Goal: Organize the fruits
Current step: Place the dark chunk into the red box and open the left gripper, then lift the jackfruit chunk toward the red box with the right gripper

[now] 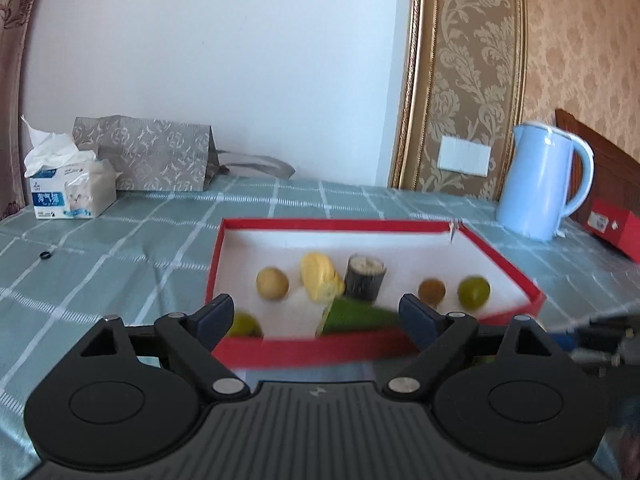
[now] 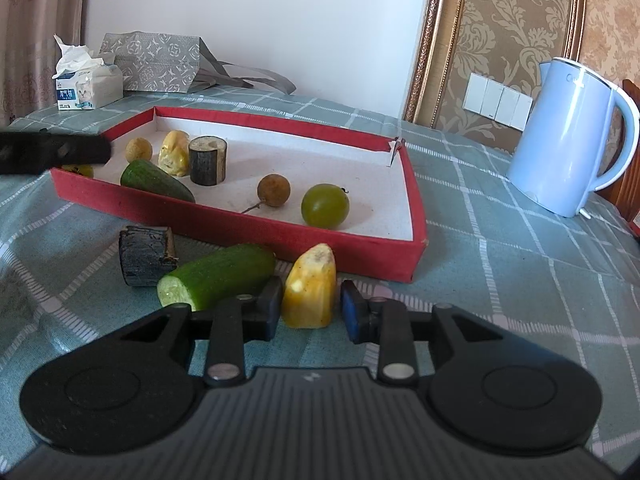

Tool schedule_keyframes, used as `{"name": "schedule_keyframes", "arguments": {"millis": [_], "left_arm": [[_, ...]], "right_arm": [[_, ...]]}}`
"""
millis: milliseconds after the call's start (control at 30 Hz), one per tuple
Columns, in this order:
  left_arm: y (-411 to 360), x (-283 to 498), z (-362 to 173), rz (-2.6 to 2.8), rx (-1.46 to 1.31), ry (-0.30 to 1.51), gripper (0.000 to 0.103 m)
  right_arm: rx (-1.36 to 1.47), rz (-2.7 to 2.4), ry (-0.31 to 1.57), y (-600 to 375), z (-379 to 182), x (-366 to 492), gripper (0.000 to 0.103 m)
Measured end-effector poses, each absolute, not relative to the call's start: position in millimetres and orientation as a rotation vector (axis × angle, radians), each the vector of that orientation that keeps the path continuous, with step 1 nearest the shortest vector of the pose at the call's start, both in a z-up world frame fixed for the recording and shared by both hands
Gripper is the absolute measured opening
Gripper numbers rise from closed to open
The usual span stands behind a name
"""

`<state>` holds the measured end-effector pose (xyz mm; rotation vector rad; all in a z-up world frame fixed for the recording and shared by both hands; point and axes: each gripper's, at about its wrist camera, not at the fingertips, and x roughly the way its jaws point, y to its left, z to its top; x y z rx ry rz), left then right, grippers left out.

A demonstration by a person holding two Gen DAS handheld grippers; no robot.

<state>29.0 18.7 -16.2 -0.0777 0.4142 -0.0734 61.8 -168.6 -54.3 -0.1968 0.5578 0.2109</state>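
Left wrist: left gripper (image 1: pixel 316 316) jaws wide apart, nothing between, at the near wall of the red tray (image 1: pixel 504 260). Tray holds seven pieces; cucumber piece (image 1: pixel 356 316) at 6 o'clock.

Right wrist: right gripper (image 2: pixel 308 312) jaws straddle the yellow chunk (image 2: pixel 310 292) outside the tray; left pad seems to touch, right pad shows a gap. Second cucumber (image 2: pixel 220 276) and dark stub (image 2: pixel 146 256), 10 o'clock of the chunk, also outside. Judged roughly two-thirds done

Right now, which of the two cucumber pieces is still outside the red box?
The cucumber piece with its pale cut end showing, lying on the tablecloth beside the right gripper. The other cucumber piece lies inside the red box.
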Motion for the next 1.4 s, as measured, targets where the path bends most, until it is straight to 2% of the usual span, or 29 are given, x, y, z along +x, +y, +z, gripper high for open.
{"name": "schedule_keyframes", "arguments": {"millis": [433,533,1133,1400], "left_arm": [[15,45,-45,-0.066,-0.023,0.632,0.092],[12,47,-46,-0.082,-0.012,0.643,0.103],[6,47,-48,-0.077,0.037,0.660,0.103],[5,47,-48,-0.077,0.037,0.660,0.103]], "right_arm": [[-0.194,0.212,0.558,-169,-54,62,0.030],[-0.185,0.213,0.558,-170,-54,62,0.029],[-0.137,0.220,0.552,-177,-53,59,0.025],[-0.057,0.220,0.452,-196,-33,32,0.025]]}}
